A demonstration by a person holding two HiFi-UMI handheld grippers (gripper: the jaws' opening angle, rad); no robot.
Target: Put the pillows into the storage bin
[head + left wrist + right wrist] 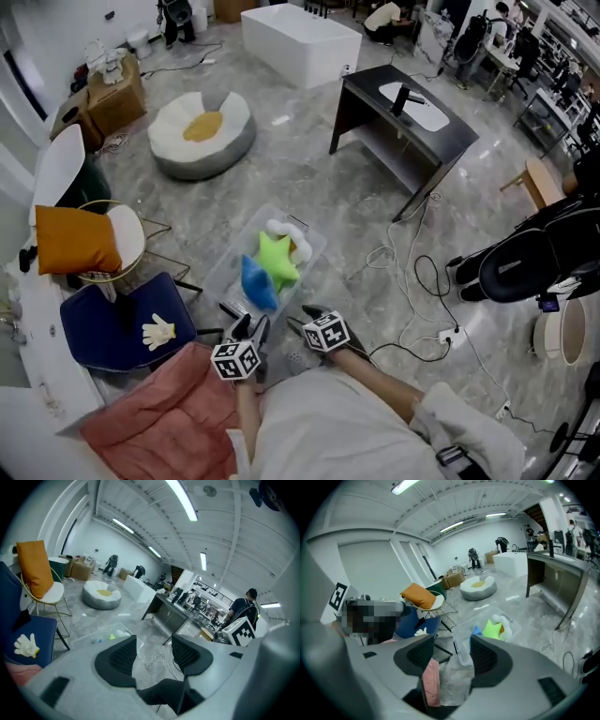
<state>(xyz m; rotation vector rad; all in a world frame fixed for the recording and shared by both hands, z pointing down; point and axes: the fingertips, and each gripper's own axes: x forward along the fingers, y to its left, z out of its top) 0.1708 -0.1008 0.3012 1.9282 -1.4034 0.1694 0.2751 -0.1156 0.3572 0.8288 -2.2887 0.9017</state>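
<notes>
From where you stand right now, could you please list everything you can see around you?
storage bin: one, clear, floor just ahead of the grippers
star pillow: one, green, in the bin
blue pillow: one, blue, in the bin beside the star
plush: one, white with orange, bin's far end
orange pillow: one, orange, on the wire chair at left
pink pillow: one, pink, bottom left
glove toy: one, white, on the navy cushion
round bed: one, grey-white, yellow centre, floor beyond
desk: one, dark, far right
cables: several, floor at right
left gripper: one, grey, open, empty
right gripper: one, grey, open
</notes>
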